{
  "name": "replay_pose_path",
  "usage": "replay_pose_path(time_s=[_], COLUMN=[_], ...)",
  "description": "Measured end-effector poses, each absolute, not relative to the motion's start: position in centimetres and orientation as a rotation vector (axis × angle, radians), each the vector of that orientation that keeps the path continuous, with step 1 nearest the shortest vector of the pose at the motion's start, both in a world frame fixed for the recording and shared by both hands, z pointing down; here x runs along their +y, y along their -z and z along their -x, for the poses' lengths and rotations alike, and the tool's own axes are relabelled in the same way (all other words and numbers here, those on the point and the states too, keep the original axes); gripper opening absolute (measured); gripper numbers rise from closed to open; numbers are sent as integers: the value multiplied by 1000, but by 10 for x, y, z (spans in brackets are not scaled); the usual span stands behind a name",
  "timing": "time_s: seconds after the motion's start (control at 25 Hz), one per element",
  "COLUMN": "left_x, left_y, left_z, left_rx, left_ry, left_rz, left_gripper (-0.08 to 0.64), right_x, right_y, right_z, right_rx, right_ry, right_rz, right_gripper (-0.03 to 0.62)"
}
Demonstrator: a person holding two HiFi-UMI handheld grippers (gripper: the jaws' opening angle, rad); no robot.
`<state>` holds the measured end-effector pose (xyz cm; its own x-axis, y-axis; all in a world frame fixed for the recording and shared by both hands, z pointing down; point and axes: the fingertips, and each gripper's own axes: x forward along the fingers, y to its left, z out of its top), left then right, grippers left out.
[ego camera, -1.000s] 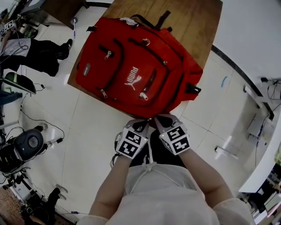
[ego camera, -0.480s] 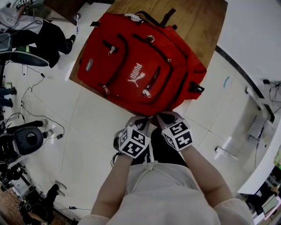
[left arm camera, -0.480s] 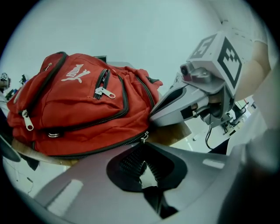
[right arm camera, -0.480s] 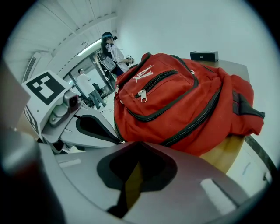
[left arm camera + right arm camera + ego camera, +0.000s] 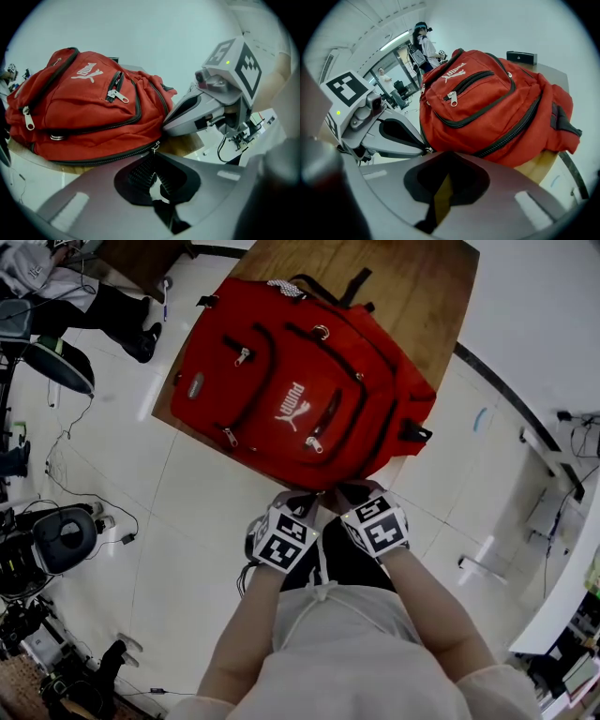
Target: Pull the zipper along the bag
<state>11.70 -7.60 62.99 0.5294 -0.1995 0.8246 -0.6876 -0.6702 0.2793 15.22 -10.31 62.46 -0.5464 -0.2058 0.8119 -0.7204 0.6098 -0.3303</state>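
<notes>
Left hand-held gripper (image 5: 306, 506) forward, at zipper (image 5: 155, 147)

Red backpack (image 5: 300, 381) with black zips (image 5: 93, 160) and a white logo (image 5: 292, 401); brown wood-grain worktop (image 5: 422, 296) beneath; floor (image 5: 202, 512) of pale glossy tiles.

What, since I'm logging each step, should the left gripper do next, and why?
Probably draw the left gripper sideways along the black zipper track: its jaws look closed on the metal zipper pull at the near edge of the bag, while the right gripper seems shut on the bag beside it, bracing.
</notes>
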Motion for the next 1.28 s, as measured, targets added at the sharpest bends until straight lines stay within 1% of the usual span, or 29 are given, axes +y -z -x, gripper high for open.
replay_pose_path(time_s=[0.12,0.24,0.36,0.6,0.96,1.28], left_x=[-77,-81,-85,-90,-106,-124], left_y=[-631,-632,-634,-632,-633,-628], left_z=[-111,-85,-59,-51,-12,15], left_rx=[-713,-753,-794,-791,-832,-828], left_ry=[-1123,-1176,-1131,-1104,-1132,-1088], left_rz=[-2188,-2174,-2143,-2163,-2189,-2185], left_gripper=[9,9,9,11,11,12], right_x=[-103,-104,-104,-107,-105,-108], right_y=[-626,-627,-626,-626,-626,-626], right_z=[-153,-152,-152,-152,-154,-151], right_rx=[-2051,-2039,-2031,-1992,-1957,-1907], right_ry=[-827,-798,-803,-809,-804,-843], right_rz=[-728,-734,-742,-761,-768,-804], right_gripper=[6,8,6,8,8,8])
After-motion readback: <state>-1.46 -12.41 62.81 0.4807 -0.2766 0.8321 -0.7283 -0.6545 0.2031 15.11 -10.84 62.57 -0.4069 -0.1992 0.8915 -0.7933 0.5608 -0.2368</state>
